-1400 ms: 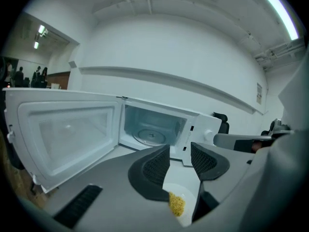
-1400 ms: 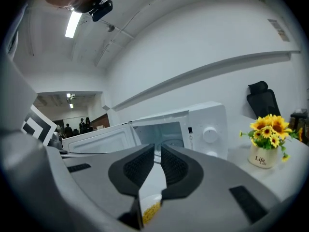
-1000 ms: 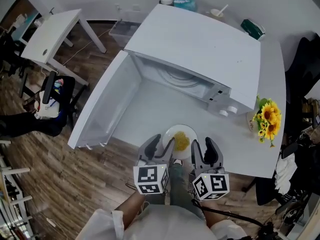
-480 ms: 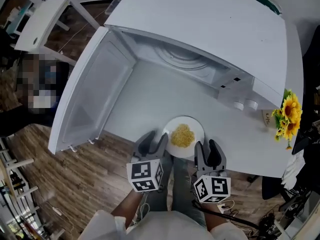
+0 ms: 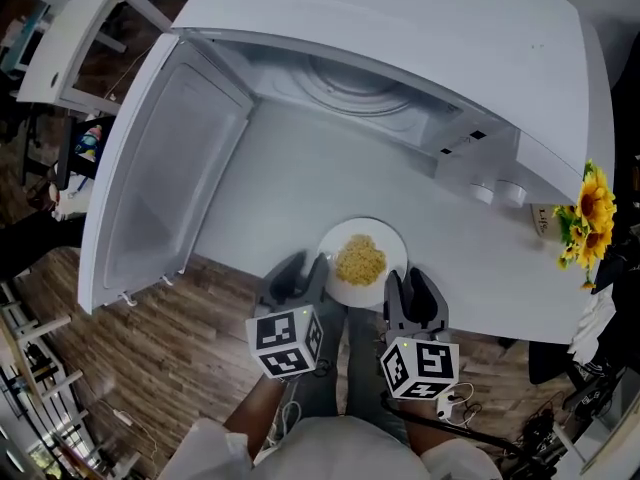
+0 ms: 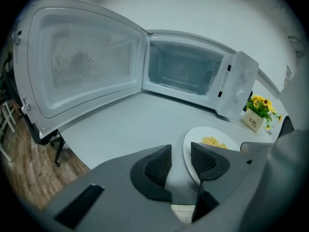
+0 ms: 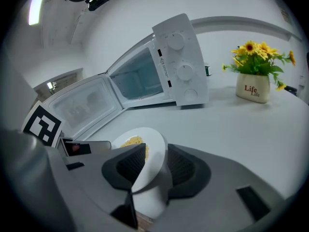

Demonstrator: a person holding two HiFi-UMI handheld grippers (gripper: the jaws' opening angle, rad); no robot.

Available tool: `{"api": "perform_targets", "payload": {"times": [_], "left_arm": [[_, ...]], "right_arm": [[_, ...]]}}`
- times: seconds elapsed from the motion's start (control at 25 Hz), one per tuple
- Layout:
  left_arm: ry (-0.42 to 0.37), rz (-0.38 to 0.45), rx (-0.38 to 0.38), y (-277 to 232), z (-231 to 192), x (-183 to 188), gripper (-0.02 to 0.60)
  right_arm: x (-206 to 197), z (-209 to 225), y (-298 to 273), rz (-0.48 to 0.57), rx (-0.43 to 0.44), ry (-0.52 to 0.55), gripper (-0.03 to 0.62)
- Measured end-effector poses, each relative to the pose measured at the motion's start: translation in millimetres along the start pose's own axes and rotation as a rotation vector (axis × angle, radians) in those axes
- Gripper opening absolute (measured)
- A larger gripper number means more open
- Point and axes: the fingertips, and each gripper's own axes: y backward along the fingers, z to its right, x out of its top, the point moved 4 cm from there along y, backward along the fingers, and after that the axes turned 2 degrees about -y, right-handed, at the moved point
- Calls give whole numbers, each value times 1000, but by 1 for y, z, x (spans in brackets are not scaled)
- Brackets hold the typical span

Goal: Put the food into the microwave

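A white plate point(image 5: 385, 236) with a heap of yellow noodles point(image 5: 360, 260) sits near the table's front edge, before the open microwave point(image 5: 400, 28). The microwave's door point(image 5: 160, 168) is swung out to the left and its cavity point(image 6: 183, 74) is bare. My left gripper point(image 5: 300, 270) is open at the plate's left rim, and that rim point(image 6: 212, 132) shows in the gap by its right jaw. My right gripper point(image 5: 410, 288) straddles the plate's right rim point(image 7: 153, 144). Its jaws are closing with the rim between them, and I see no firm press.
A small pot of yellow flowers point(image 5: 580, 213) stands on the table point(image 5: 300, 188) to the right of the microwave. The table's front edge runs just under both grippers, with wood floor point(image 5: 150, 368) below. A white desk point(image 5: 70, 38) stands at the far left.
Both grippers have come down and forward to the plate, one at each side of its rim. The head view has leaned closer over the table.
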Motion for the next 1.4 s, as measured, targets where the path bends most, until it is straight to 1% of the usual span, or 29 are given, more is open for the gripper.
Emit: {"api": "perform_targets", "payload": {"times": [0.24,0.52,0.72,1.16,1.28,1.4], "left_arm": [[27,-51,-8,-3,2,-1,430],[61,-82,-20,-5,4,-1,430],[63,-90,-27,-8,6,-1,430],[72,-102,-28,-10,7,0,430],[79,-106,-32,-11,6,-1,430],[88,-111,-33,-10,3,-2,430]], "right_arm": [[-3,1,-4,-68,-29,-4,123],[-6,3,-8,-124,-66,0,86],[-6,3,-9,-127,-67,-17,78],[-5,2,-10,-103,-89,7,74],[-4,2,-8,-82,-92,-23,72],[-5,1,-8,-81,-85,-49,67]]}}
